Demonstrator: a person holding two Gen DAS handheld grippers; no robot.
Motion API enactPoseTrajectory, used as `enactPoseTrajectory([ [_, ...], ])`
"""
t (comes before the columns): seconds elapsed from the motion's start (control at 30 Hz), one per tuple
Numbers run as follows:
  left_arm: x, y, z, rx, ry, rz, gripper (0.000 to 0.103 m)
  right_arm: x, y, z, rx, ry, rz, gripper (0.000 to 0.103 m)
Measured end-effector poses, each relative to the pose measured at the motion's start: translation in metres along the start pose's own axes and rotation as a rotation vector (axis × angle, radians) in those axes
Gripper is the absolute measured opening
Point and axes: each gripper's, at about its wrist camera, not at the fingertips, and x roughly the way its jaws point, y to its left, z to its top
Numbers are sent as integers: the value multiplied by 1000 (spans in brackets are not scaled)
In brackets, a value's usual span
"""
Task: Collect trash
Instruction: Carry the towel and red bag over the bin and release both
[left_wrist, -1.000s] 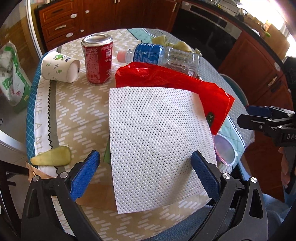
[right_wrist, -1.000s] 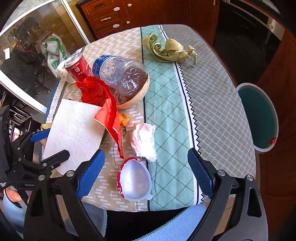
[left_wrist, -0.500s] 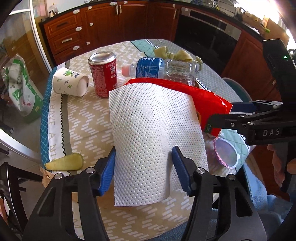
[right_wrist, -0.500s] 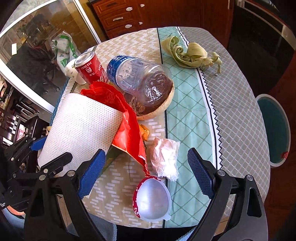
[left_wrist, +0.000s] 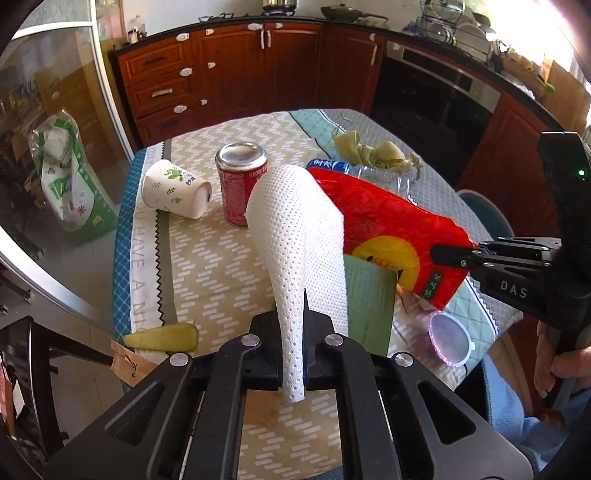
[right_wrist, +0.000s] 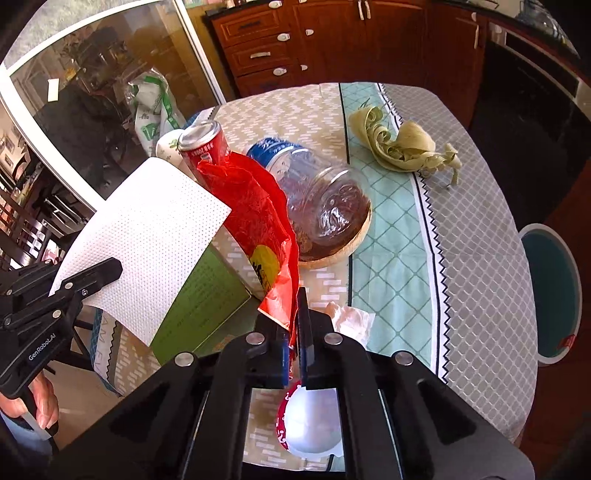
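My left gripper (left_wrist: 295, 325) is shut on a white paper towel (left_wrist: 299, 236) and holds it lifted off the table; the towel also shows in the right wrist view (right_wrist: 147, 240). My right gripper (right_wrist: 293, 332) is shut on the edge of a red plastic bag (right_wrist: 255, 210) and lifts it; the bag also shows in the left wrist view (left_wrist: 388, 225). Under them lies a green packet (right_wrist: 199, 299). On the table stand a red can (left_wrist: 242, 181), a tipped paper cup (left_wrist: 173, 188), a plastic bottle (right_wrist: 314, 192) and a crumpled tissue (right_wrist: 351, 317).
A plastic lid (right_wrist: 310, 424) lies at the near table edge. A pile of husk leaves (right_wrist: 402, 147) sits at the far side, a pale peel (left_wrist: 162, 336) at the left edge. A teal bin (right_wrist: 550, 288) stands on the floor to the right. Cabinets behind.
Both grippers have shut: the left on the paper towel, the right on the red bag. Both items are lifted off the table, uncovering the green packet.
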Motion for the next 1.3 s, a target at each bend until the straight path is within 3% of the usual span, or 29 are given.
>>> enactPoseTrajectory([
  [0.5, -22, -45, 45, 8, -103, -104, 6, -85, -54, 4, 112, -188, -39, 3],
  [0.9, -4, -137, 88, 137, -110, -230, 6, -135, -148, -14, 294, -283, -148, 3],
  [1.3, 30, -232, 115, 252, -42, -300, 6, -149, -246, -51, 477, -313, -244, 4],
])
